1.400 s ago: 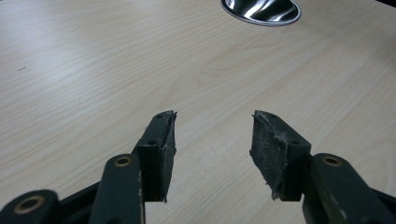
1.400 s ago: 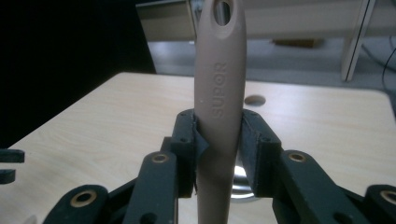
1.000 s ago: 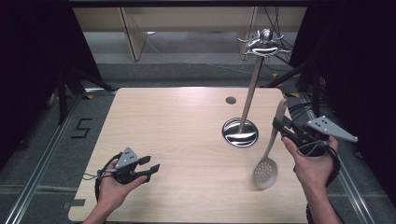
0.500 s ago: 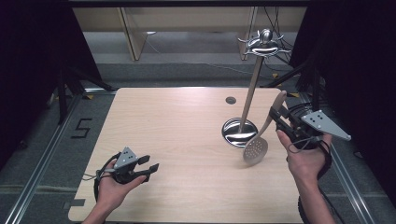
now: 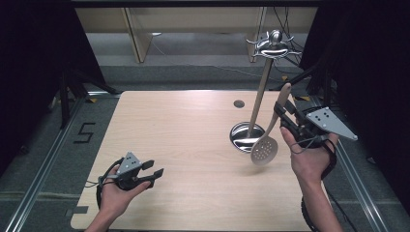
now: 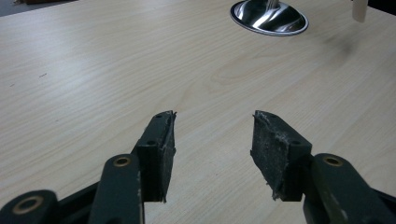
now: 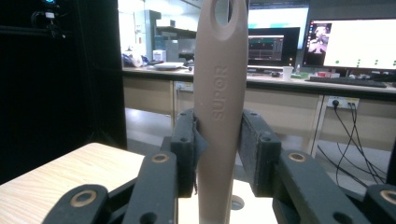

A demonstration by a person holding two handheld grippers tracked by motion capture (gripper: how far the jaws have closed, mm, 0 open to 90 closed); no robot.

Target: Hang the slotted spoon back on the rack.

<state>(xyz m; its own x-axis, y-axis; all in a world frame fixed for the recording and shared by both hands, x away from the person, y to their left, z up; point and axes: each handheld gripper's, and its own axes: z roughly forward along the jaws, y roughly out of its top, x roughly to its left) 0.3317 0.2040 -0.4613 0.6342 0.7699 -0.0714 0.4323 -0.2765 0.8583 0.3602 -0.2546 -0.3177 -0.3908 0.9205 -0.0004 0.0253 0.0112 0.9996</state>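
A slotted spoon (image 5: 265, 150) with a beige handle (image 7: 219, 107) hangs in the air over the right side of the table, its perforated head low and close to the rack's base. My right gripper (image 5: 283, 112) is shut on the handle near its upper end, which has a hanging hole. The utensil rack (image 5: 263, 87) is a tall pole on a shiny round base (image 6: 269, 16) with hooks at its top (image 5: 273, 44). My left gripper (image 5: 155, 169) rests low at the table's front left, open with nothing between its pads (image 6: 161, 144).
A wooden table (image 5: 183, 140) with a small dark round hole (image 5: 239, 103) near its far edge. Metal rails run along the floor on both sides. Desks with monitors (image 7: 355, 44) stand beyond the table in the right gripper view.
My right gripper has lifted the spoon and carried it left and toward the rack, standing it more upright. The left gripper has stayed put.
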